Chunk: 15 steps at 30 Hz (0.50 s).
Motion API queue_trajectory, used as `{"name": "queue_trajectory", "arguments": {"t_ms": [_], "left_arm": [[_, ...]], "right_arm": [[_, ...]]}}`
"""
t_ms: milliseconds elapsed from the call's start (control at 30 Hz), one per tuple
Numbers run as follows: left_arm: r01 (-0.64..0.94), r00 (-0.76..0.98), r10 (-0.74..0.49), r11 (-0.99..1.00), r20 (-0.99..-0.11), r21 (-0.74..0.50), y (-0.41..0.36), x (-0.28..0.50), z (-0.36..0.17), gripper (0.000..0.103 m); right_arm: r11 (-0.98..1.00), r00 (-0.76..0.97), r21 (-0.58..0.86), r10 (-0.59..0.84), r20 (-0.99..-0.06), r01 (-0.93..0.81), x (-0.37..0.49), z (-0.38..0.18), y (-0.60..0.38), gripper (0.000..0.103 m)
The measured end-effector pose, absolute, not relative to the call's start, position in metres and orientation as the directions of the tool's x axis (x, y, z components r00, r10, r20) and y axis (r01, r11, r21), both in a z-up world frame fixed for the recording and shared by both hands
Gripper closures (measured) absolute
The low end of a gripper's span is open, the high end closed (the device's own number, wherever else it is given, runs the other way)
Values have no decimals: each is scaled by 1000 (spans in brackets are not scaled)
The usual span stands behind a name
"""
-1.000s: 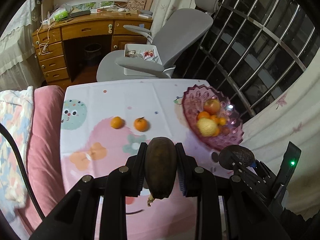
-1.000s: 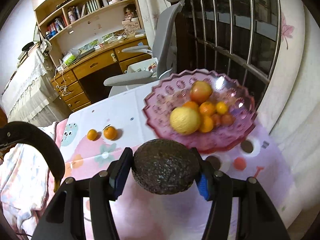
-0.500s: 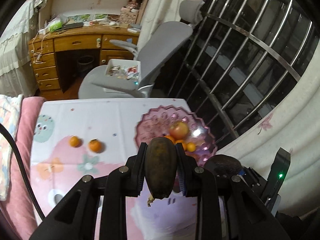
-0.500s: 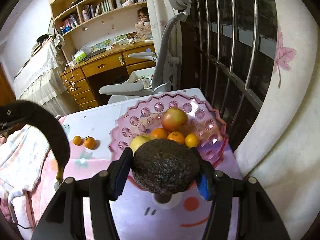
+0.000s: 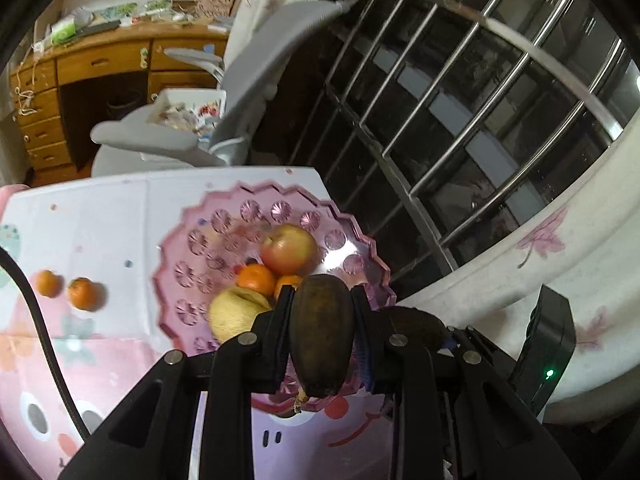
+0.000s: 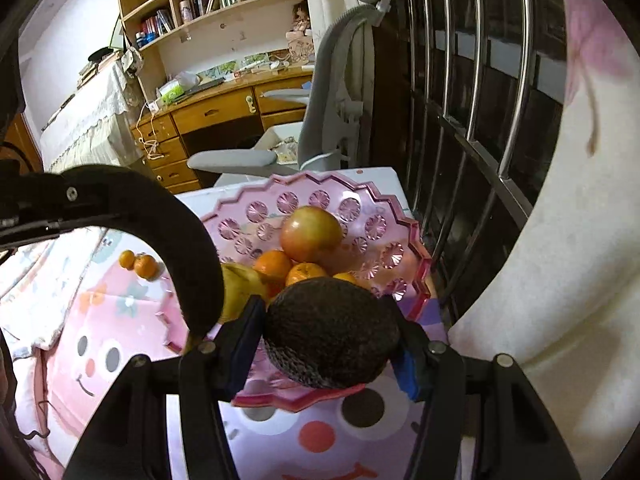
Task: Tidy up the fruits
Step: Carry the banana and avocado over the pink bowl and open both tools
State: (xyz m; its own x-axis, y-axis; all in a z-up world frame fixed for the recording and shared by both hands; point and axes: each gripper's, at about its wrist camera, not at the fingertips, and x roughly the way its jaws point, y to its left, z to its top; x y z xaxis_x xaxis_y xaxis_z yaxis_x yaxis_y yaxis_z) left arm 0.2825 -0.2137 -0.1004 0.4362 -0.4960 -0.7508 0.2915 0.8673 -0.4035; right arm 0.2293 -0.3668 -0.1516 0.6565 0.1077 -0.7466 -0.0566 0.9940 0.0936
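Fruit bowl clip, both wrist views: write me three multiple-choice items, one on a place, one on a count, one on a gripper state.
1. Where is the apple?
A. in the pink bowl
B. on the tablecloth
C. on the chair

2. How many small oranges lie on the tablecloth outside the bowl?
A. none
B. two
C. four

3. What is the right gripper doing?
A. open, holding nothing
B. shut on the avocado
C. shut on an orange

Key: 1 A, it sits among the bowl's fruit; 2 B, an orange beside another orange; 3 B, both fingers press its sides.
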Motion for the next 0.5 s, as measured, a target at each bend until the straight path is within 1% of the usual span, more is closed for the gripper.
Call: {"name": "queue_trajectory", "arguments": {"t_ms": [167,367,500], "left_arm": [[284,405,-489,870,-773,-402,-228,293,-125,77],[266,385,-469,881,-795,-391,-239,308,-143,77],[244,379,-447,893,-810,-378,-243,314,-152,77]], "right_arm": [[992,649,110,124,-751,-62,239,-164,-378,45],[988,627,126,151,-764,-85,249,-176,-381,45],[986,602,152,161,-782,-66,254,-183,-385,45]]}}
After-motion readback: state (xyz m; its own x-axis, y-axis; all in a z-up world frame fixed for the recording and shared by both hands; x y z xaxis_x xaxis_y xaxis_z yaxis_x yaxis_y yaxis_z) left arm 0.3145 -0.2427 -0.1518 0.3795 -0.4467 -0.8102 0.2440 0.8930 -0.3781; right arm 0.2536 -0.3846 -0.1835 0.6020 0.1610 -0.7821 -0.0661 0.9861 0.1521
